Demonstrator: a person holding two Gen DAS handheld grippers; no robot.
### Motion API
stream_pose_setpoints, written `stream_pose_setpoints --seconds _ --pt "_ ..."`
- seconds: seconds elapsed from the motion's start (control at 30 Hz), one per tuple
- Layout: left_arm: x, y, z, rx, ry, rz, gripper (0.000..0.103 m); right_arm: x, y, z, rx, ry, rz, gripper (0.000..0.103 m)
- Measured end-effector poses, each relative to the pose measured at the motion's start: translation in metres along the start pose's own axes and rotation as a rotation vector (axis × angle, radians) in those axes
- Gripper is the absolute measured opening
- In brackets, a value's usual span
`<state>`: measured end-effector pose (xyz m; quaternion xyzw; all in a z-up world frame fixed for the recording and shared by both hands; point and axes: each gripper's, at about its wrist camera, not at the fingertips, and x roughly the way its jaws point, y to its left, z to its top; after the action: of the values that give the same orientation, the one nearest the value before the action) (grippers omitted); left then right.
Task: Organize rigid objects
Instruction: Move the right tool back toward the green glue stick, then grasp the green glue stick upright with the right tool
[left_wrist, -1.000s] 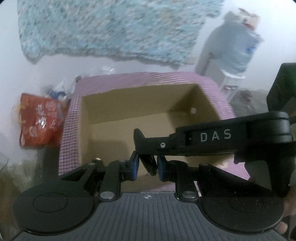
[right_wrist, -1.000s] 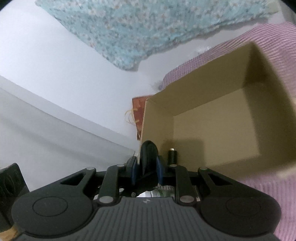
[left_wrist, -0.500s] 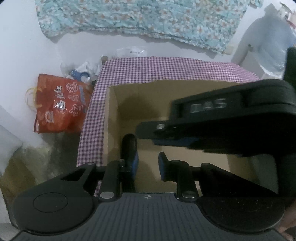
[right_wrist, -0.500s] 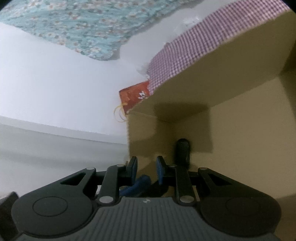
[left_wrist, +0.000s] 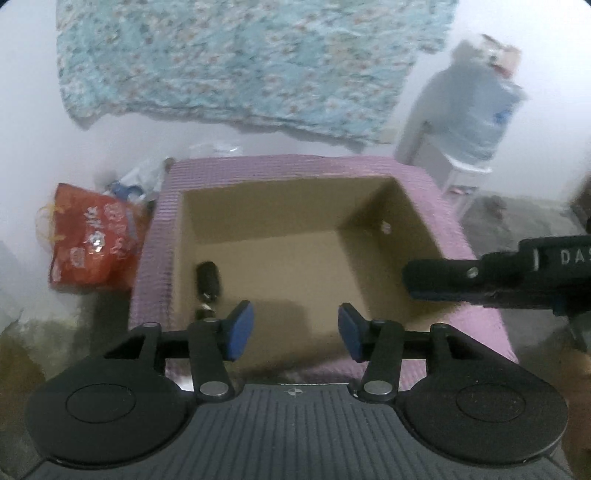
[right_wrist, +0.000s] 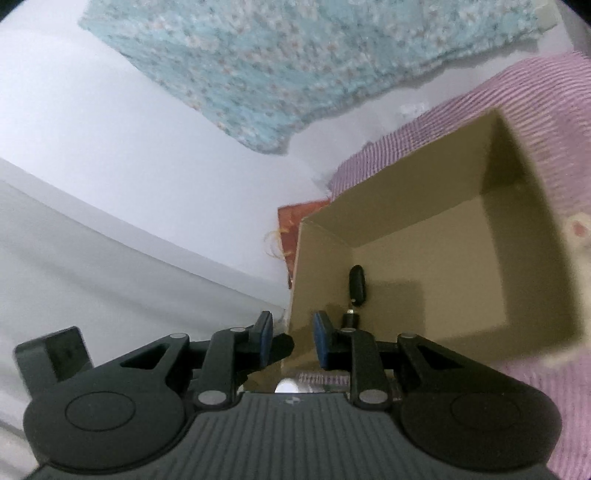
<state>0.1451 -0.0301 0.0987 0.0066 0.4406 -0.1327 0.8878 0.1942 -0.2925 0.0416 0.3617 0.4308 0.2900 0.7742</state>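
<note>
My left gripper (left_wrist: 293, 330) hangs over the near edge of the box (left_wrist: 417, 206), its blue pads (left_wrist: 240, 328) spread wide with nothing between them. The box is open cardboard and sits on a purple checked cloth (left_wrist: 480, 325). Inside it, the black key fob (left_wrist: 207, 278) lies on the floor in the near left corner, close to the left wall; a small metal piece trails from its near end. From the left wrist view my right gripper (left_wrist: 413, 278) reaches in from the right, above the box's right rim, seen side-on.

From the right wrist view, the right gripper (right_wrist: 291, 338) has its pads apart, less widely than the left ones, and they grip nothing; the box's near left corner shows through the gap. The fob (right_wrist: 357, 284) lies just beyond the tips, untouched.

A red bag (left_wrist: 92, 247) stands left of the box. A teal floral fabric (left_wrist: 240, 62) hangs on the far wall, and a water jug (left_wrist: 476, 118) stands at the far right.
</note>
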Motion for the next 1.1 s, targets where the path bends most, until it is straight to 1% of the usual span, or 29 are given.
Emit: stream_pose_setpoints --seconds 0.03,0.1,0.2,0.27,0.33,0.43,0.53,0.67,0.87,1.1 --pt "-0.003 -0.005 -0.007 0.008 0.001 -0.015 0.050 -0.014 -0.006 -0.010 0.007 -0.015 0.001 0.026" --pt "-0.004 -0.016 -0.025 0.024 0.008 -0.036 0.050 -0.038 -0.021 -0.030 0.030 -0.048 -0.023 0.027" --pt "0.006 -0.033 -0.053 0.049 0.040 -0.060 0.050 -0.051 -0.049 -0.057 0.103 -0.057 -0.072 0.027" --pt "0.019 -0.043 -0.068 0.060 0.074 -0.079 0.050 -0.051 -0.071 -0.072 0.168 -0.045 -0.088 0.027" --pt "0.034 -0.054 -0.080 0.080 0.104 -0.086 0.050 -0.042 -0.092 -0.084 0.237 -0.033 -0.115 0.027" --pt "0.055 -0.068 -0.092 0.137 0.121 -0.064 0.049 -0.027 -0.120 -0.096 0.325 -0.028 -0.140 0.027" --pt "0.076 -0.078 -0.097 0.195 0.144 -0.049 0.048 -0.013 -0.141 -0.106 0.391 -0.018 -0.151 0.027" --pt "0.100 -0.082 -0.097 0.225 0.168 -0.034 0.048 0.008 -0.154 -0.107 0.420 -0.005 -0.172 0.027" --pt "0.129 -0.078 -0.099 0.215 0.228 -0.045 0.045 0.037 -0.164 -0.098 0.437 0.000 -0.185 0.027" --pt "0.149 -0.078 -0.102 0.184 0.284 -0.099 0.045 0.050 -0.171 -0.091 0.450 0.009 -0.196 0.027"
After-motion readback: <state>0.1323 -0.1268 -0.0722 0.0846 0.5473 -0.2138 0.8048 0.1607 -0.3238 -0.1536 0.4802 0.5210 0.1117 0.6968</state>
